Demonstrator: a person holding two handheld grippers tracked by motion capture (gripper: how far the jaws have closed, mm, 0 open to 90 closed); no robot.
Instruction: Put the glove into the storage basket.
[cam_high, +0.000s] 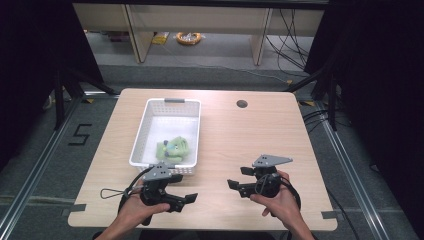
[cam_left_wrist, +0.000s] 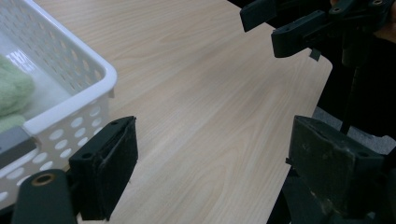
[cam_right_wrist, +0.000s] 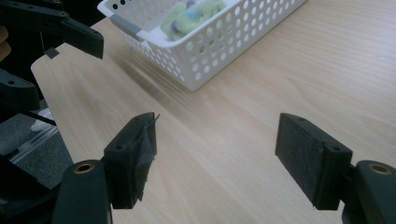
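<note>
We hold both claws open and empty; the toy (cam_high: 172, 148) in the basket (cam_high: 140, 135) lies nearer our left claw (cam_high: 186, 200) than our right claw (cam_high: 239, 179).

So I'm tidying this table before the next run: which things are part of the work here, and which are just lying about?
Part of the work:
- white basket
- green plush toy inside it
- left tool and right tool, both open and empty

Just lying about:
- yellow cable coil on the floor beyond the table
- black cables on the floor
</note>
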